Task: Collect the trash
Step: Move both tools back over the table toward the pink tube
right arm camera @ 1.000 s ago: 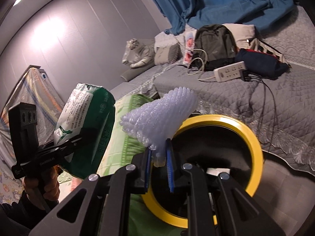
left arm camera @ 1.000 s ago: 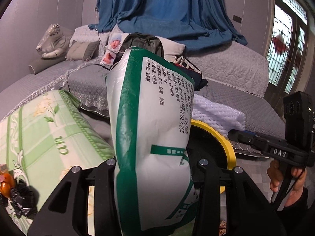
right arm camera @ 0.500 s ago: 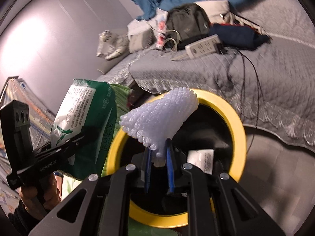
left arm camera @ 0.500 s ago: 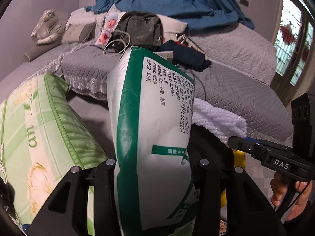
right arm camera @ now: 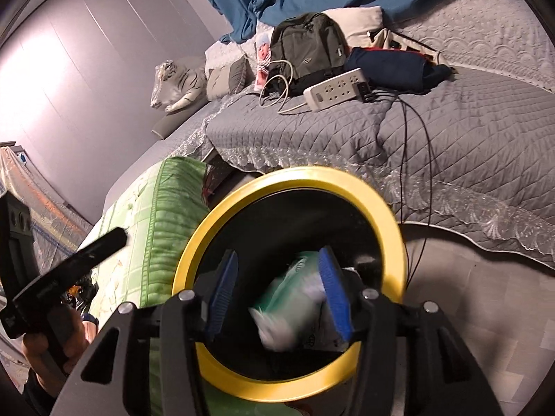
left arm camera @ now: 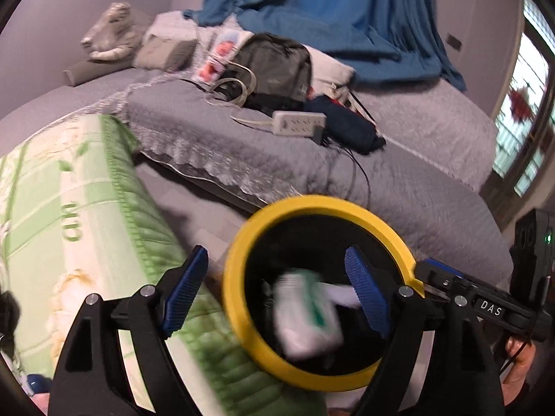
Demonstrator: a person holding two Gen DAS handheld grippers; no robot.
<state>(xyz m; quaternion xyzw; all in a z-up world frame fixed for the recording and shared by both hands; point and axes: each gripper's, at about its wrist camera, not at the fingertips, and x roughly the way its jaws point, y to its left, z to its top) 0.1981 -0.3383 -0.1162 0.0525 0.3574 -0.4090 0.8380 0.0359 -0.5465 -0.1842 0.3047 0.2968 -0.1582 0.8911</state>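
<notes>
Both the left gripper [left arm camera: 277,289] and right gripper [right arm camera: 277,293] are opening, ribbed pads empty, above the round yellow-rimmed bin [left arm camera: 239,298], a crinkly green-and-white bag [left arm camera: 305,315] blurred at its six o'clock.

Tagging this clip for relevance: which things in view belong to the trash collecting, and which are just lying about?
Job:
- yellow-rimmed bin
- green-and-white bag, blurred, inside the bin's mouth
- left gripper, jaws opening, nothing gripped
- right gripper, jaws opening, nothing gripped

Lying about:
- backpack
- power strip
- toy tiger
- green quilt
</notes>
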